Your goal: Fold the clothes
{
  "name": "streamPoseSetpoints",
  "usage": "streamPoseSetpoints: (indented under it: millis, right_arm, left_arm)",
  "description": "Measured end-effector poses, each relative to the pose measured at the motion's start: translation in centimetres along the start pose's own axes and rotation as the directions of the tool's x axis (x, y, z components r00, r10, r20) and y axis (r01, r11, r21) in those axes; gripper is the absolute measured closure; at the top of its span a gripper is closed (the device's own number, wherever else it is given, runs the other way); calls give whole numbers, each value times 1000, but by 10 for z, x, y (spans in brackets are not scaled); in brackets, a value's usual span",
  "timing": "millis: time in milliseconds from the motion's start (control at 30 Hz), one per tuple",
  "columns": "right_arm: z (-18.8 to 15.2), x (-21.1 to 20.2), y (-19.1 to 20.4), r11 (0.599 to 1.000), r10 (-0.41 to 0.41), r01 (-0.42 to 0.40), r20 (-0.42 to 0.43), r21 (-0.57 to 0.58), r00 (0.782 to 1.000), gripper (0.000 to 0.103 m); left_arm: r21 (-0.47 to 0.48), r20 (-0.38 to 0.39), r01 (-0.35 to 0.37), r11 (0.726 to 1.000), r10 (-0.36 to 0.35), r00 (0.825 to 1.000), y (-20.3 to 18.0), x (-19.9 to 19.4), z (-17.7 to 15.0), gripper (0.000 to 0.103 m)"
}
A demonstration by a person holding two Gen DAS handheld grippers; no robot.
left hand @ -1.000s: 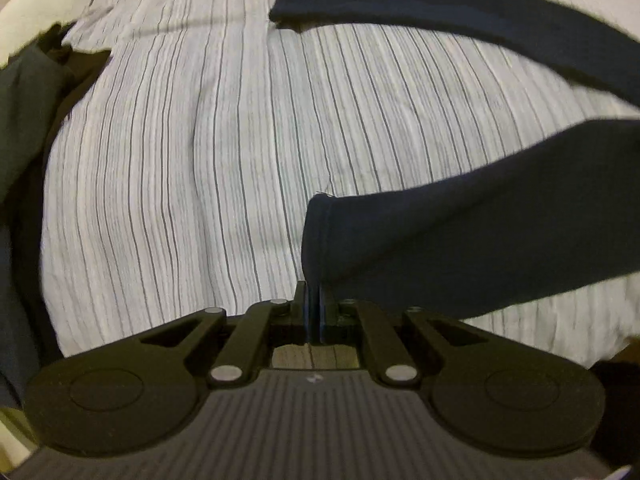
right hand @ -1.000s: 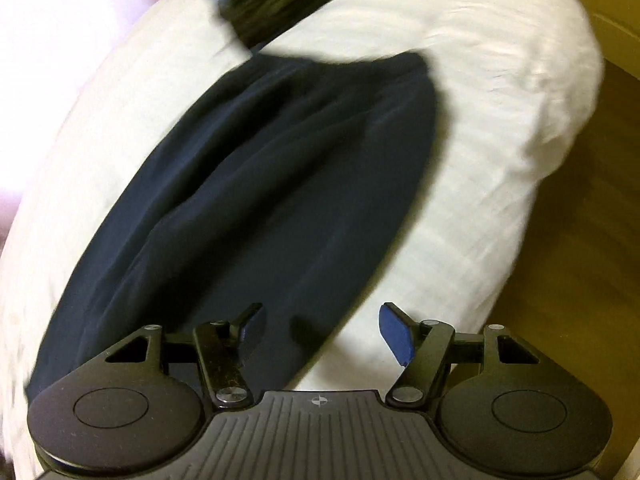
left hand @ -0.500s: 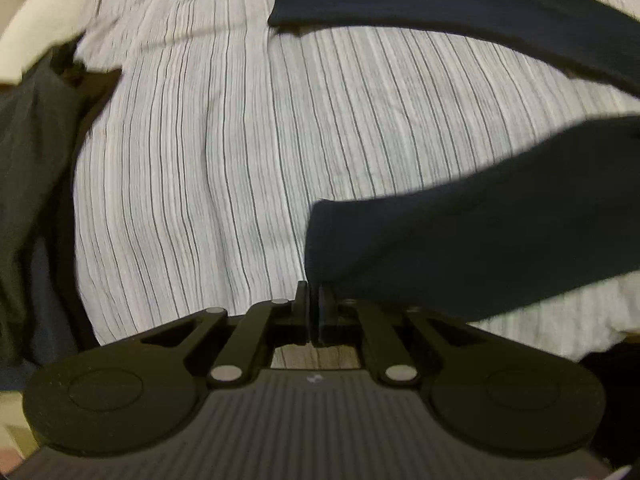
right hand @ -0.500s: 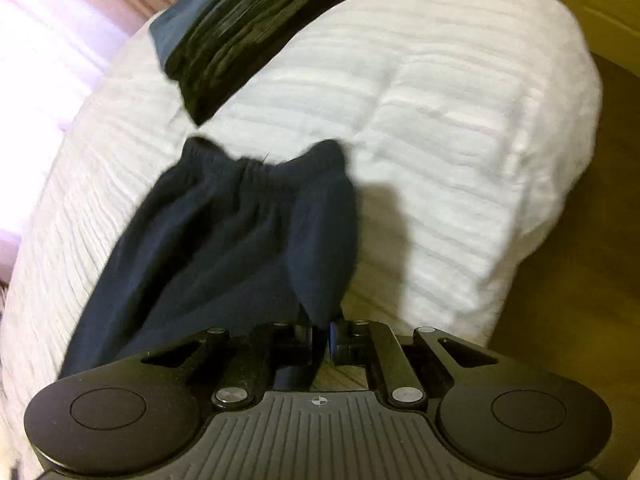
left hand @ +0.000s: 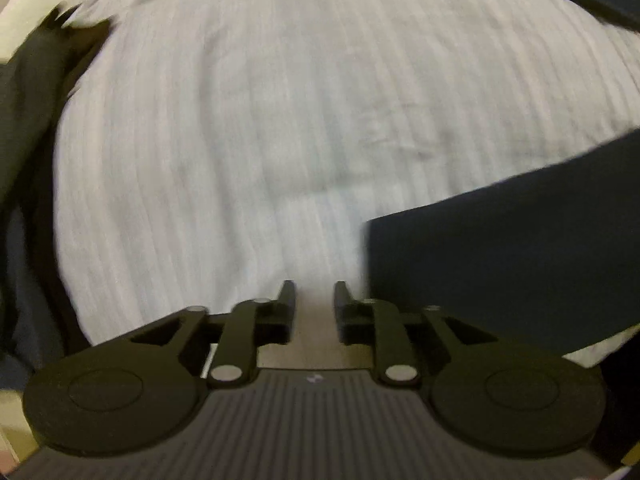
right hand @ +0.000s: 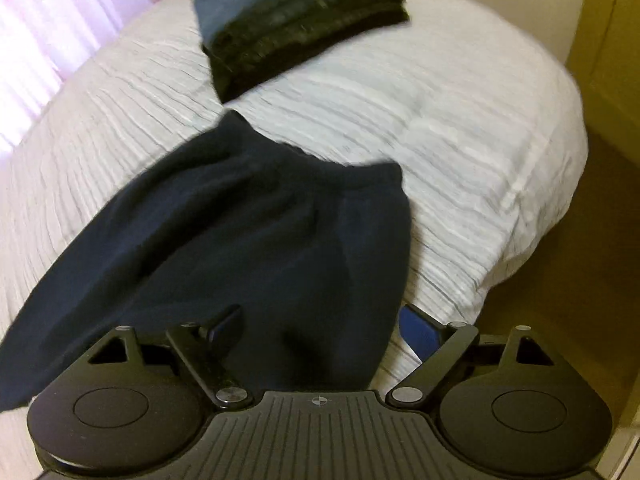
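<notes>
My left gripper [left hand: 314,300] sits at the bottom centre of its view with the jaws parted a narrow way and nothing between them; only the pale striped bed cover [left hand: 248,140] shows through the gap. The cut end of one leg of the navy trousers [left hand: 500,264] lies just to the right of the right finger, and I cannot tell whether it touches. The other leg runs as a dark band along the upper right edge of the frame. A heap of dark clothes [left hand: 28,120] fills the left edge. This view is blurred.

My right gripper [right hand: 324,328] is spread wide, holding nothing. The waistband end of the navy trousers [right hand: 248,240] lies flat on the bed cover [right hand: 460,128] and reaches down between the two fingers; the blue-padded right finger [right hand: 420,326] stands over the cover just beside the fabric's edge, while the left finger overlaps the cloth. In the upper centre of the frame a stack of folded dark clothes [right hand: 304,28] rests on the bed, well apart from the trousers' waistband.
</notes>
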State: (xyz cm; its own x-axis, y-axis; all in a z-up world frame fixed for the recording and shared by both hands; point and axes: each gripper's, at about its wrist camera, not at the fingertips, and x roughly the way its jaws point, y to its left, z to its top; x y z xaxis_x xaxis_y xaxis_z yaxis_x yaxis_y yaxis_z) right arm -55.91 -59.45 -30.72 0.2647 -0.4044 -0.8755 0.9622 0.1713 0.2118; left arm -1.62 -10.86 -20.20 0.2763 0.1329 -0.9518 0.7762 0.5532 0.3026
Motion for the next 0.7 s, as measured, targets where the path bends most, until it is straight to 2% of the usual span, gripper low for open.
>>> streamPoseSetpoints:
  millis: [33, 100, 200, 300, 367, 467, 533, 600, 700]
  right_arm:
    - [-3, -4, 9, 1000, 23, -23, 8, -10, 1000, 16]
    - [-10, -10, 29, 997, 72, -72, 20, -34, 997, 16]
    - [-25, -7, 73, 976, 166, -170, -41, -136, 985, 16]
    - [-45, 4, 125, 927, 267, -294, -140, -235, 954, 16]
    - [-56, 18, 157, 889, 321, -374, -226, -262, 920, 16]
    - [-73, 52, 188, 871, 334, -433, -367, -231, 868, 16]
    - [-87, 76, 194, 885, 299, -425, -464, -192, 834, 16]
    - [-93, 88, 194, 910, 250, -379, -507, -167, 825, 16]
    - [-91, 77, 193, 913, 256, -374, -488, -161, 835, 16]
  left_arm:
    - [-23, 8, -1, 1000, 1, 1000, 10, 0, -4, 82]
    - [-82, 48, 48, 995, -44, 998, 23, -1, -7, 82]
    - [-122, 94, 127, 984, -116, 989, 24, 1, -8, 76]
    - [-93, 121, 206, 974, -194, 974, 9, 8, -2, 74]
    - [-61, 110, 243, 968, -236, 966, -5, 16, 5, 73]
    - [15, 117, 267, 963, -267, 956, -22, 15, 12, 73]
    - [74, 131, 273, 959, -281, 951, -33, 10, 17, 69]
    - [140, 158, 263, 955, -284, 946, -40, 0, 22, 64]
    - [211, 200, 242, 947, -284, 938, -50, -12, 31, 63]
